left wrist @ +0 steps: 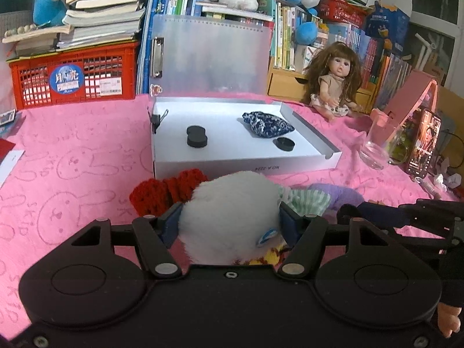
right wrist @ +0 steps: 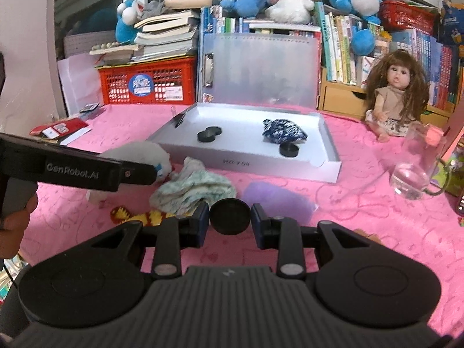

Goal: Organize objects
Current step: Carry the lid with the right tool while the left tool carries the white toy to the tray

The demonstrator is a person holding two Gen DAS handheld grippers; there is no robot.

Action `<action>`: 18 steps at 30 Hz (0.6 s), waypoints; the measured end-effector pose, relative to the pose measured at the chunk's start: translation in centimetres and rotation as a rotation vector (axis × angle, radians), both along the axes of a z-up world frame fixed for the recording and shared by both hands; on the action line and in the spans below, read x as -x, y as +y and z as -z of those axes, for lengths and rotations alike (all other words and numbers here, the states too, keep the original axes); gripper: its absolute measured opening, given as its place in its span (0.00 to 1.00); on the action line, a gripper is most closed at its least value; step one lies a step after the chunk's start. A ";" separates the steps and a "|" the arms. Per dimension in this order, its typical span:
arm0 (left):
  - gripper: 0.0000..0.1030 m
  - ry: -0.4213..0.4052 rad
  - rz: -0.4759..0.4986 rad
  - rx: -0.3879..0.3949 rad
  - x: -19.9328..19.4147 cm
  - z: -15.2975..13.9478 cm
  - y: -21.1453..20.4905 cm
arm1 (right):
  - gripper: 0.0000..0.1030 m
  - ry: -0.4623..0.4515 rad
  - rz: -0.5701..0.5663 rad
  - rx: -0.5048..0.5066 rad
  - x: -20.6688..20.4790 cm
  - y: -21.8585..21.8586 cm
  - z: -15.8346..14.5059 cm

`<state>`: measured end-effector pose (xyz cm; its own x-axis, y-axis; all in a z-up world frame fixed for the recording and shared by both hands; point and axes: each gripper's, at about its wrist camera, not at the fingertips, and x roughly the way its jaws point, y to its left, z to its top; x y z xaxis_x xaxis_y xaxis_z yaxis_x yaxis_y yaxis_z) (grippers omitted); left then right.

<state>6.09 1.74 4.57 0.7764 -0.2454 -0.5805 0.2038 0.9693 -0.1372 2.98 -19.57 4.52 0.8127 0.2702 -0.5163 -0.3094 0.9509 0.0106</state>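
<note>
My left gripper (left wrist: 229, 223) is shut on a white fluffy plush toy (left wrist: 232, 203) just in front of the open white box (left wrist: 246, 165). It also shows in the right wrist view (right wrist: 145, 152). My right gripper (right wrist: 230, 220) is shut on a black round disc (right wrist: 230, 216) above the pink cloth. Inside the box lie two touching black discs (left wrist: 197, 137), a single black disc (left wrist: 285, 143) and a blue patterned pouch (left wrist: 268, 124). A red knitted piece (left wrist: 165, 191), a green striped cloth (right wrist: 194, 191), a purple pad (right wrist: 275, 198) and a yellow striped toy (right wrist: 139, 217) lie in front of the box.
A doll (left wrist: 333, 84) sits at the back right. A clear glass cup (left wrist: 377, 145), a phone (left wrist: 424, 145) and a pink stand (left wrist: 411, 92) are on the right. A red crate (left wrist: 75, 75) with stacked books stands back left. Books and plush toys line the back.
</note>
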 end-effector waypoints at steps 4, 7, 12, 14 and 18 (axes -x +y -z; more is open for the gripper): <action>0.64 -0.020 -0.001 0.000 -0.6 -0.9 0.0 | 0.35 -0.004 0.028 -0.006 -0.8 -0.4 -0.7; 0.64 -0.031 -0.008 0.002 -1.1 -1.5 0.0 | 0.35 -0.002 0.055 -0.016 -1.6 -0.7 -1.1; 0.63 -0.049 -0.013 -0.001 -2.2 -2.3 -0.1 | 0.35 0.000 0.091 -0.033 -3.2 -1.3 -1.9; 0.63 -0.055 -0.016 -0.002 -2.8 -2.6 -0.2 | 0.35 0.003 0.102 -0.039 -4.0 -1.6 -2.1; 0.63 -0.064 -0.018 -0.001 -4.1 -3.2 -0.3 | 0.35 0.022 0.112 -0.059 -5.6 -2.0 -2.4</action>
